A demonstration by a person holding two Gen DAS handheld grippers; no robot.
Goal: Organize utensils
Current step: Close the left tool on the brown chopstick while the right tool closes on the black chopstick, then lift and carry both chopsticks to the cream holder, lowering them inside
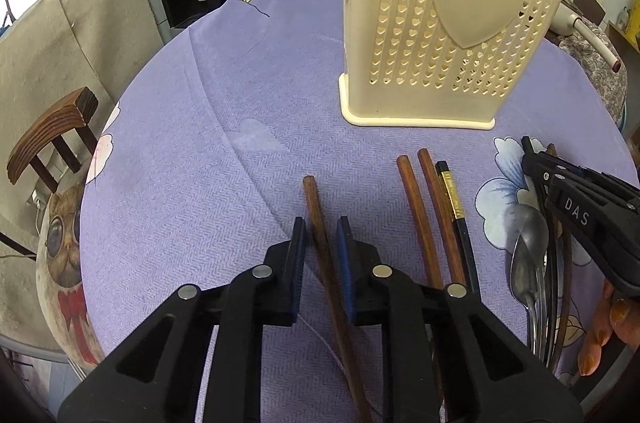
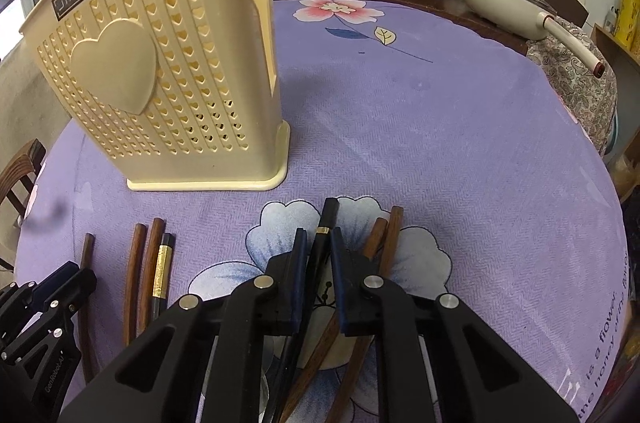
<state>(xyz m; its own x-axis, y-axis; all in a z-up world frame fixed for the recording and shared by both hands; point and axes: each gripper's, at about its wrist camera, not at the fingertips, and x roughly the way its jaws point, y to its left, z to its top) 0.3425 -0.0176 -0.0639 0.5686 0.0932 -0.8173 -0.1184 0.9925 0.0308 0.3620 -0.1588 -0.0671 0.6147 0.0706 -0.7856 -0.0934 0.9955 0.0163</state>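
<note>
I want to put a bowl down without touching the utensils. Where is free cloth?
Free: right of the cream holder toward the pan, and left of the lone brown chopstick toward the chair. Crowded: the near strip in front of the holder, with chopsticks and spoon.

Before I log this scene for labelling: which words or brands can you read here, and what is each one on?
"JIANHAO": dark label on the cream utensil holder; mirrored in the left wrist view.
"DAS": on the right gripper.
"GenRobot.AI": on the left gripper, small.
"...is a flower, the honey of the flowe...": printed on the purple tablecloth, cut off.
Bottles at the back: unreadable.
</note>
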